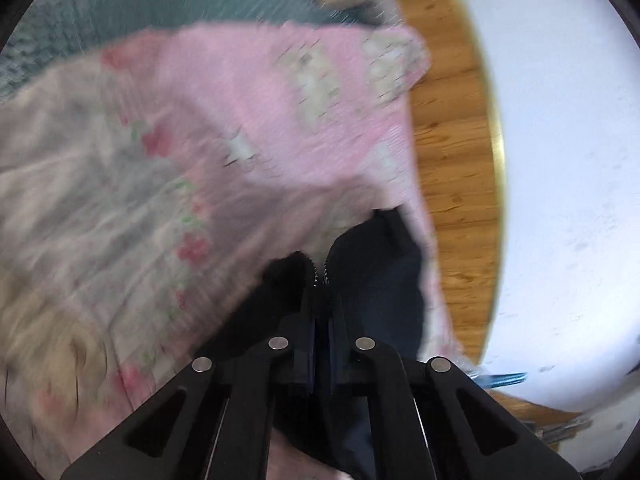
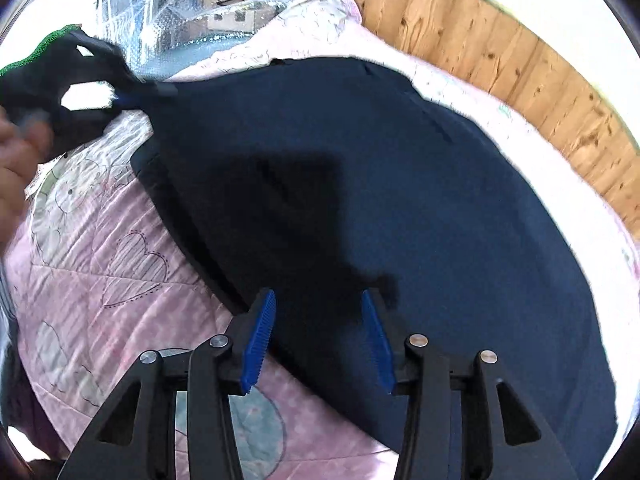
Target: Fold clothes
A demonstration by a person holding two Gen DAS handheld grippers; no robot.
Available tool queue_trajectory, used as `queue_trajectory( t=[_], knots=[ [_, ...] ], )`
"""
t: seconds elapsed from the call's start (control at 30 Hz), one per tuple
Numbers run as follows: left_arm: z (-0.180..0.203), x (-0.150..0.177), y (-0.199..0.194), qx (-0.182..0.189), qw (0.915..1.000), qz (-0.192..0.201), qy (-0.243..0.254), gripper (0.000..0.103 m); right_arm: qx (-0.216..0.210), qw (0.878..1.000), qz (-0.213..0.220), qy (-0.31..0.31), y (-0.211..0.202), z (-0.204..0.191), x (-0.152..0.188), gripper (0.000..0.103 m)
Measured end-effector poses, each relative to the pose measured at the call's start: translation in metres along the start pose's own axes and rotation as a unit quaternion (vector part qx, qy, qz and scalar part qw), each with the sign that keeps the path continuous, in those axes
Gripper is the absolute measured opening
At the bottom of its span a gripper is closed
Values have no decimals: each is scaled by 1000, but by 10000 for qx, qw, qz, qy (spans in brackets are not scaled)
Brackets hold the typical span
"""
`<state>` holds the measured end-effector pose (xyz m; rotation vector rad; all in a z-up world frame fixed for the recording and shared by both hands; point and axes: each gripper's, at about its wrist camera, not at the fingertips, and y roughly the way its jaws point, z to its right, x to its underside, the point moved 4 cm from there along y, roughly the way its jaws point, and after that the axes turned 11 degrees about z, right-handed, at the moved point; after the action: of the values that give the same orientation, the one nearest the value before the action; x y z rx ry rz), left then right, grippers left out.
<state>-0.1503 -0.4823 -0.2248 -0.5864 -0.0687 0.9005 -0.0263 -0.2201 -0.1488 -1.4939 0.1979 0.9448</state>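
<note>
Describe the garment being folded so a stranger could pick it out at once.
Start at the pink quilt printed with hearts and cartoon animals, which covers the bed. Spread flat over it lies the navy garment, with the left gripper pinching one corner and the right gripper open above its near edge. It is the only dark, plain, unpatterned fabric there.

Dark navy garment [image 2: 360, 184], plain fabric, spread mostly flat across the pink quilted bedspread [image 2: 120, 280]. 1 corner is drawn out to a point toward the bedspread's far left, lifted slightly. Its near edge runs diagonally over the bedspread; a shadow darkens its middle.
</note>
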Motion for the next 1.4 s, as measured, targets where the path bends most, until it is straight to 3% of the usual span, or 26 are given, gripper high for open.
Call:
queue_trajectory(
  t=[0.07,0.13,0.23,0.37,0.43,0.53,0.6,0.63,0.73,0.83,0.9,0.93,1.0,1.03,1.1,1.13,1.23,1.33,1.4],
  knots=[
    [7,10,-21,-57,9993,-16,371,4,-51,9999,69,-124,-2,-1,-2,45],
    [-25,17,-12,-513,9981,-256,218,4,-266,9993,-100,-261,9,-10,3,45],
    [-43,16,2,-765,9961,-309,309,4,-434,9966,-471,-511,30,-23,15,45],
    [-30,23,-5,-959,9899,-442,951,7,-582,9968,-477,-263,34,-17,20,47],
    [-36,28,-4,-1178,9865,-540,998,12,-751,9956,-556,106,35,-8,22,48],
    [-39,25,-28,-1211,9901,-240,665,38,-983,9869,-522,1169,15,24,28,48],
    [-45,26,-49,-1037,9944,81,188,57,-1107,9731,-409,1978,-6,52,42,48],
    [-49,30,-51,-929,9956,101,-47,60,-1129,9633,-371,2407,-17,69,55,48],
    [-56,48,-42,-706,9960,-87,-538,66,-961,9182,-245,3834,-60,128,114,48],
    [-58,68,-21,-988,9948,-114,-201,68,-273,8483,-78,5288,-111,201,208,48],
    [-51,71,-20,-1126,9936,63,4,72,294,7859,77,6175,-148,248,277,48],
    [-48,73,-18,-1135,9935,86,28,72,589,7483,247,6603,-168,268,311,48],
    [-43,78,-15,-1108,9938,83,15,72,1131,6606,734,7385,-209,305,382,48],
    [-40,79,-12,-1114,9937,121,63,72,1333,6297,917,7598,-223,318,408,48],
    [-36,82,-8,-1142,9930,228,200,72,1644,5799,1259,7879,-247,341,454,49],
    [-34,83,-6,-1128,9930,266,216,72,1745,5612,1404,7968,-255,353,472,50],
    [-29,87,4,-1095,9930,339,291,72,1695,5510,1688,7994,-259,383,496,50],
    [-25,93,13,-1085,9932,233,348,72,1468,5540,1876,7977,-251,408,501,49],
    [-25,98,12,-1096,9932,219,321,72,1361,5497,2007,7994,-249,420,502,49]
  ],
)
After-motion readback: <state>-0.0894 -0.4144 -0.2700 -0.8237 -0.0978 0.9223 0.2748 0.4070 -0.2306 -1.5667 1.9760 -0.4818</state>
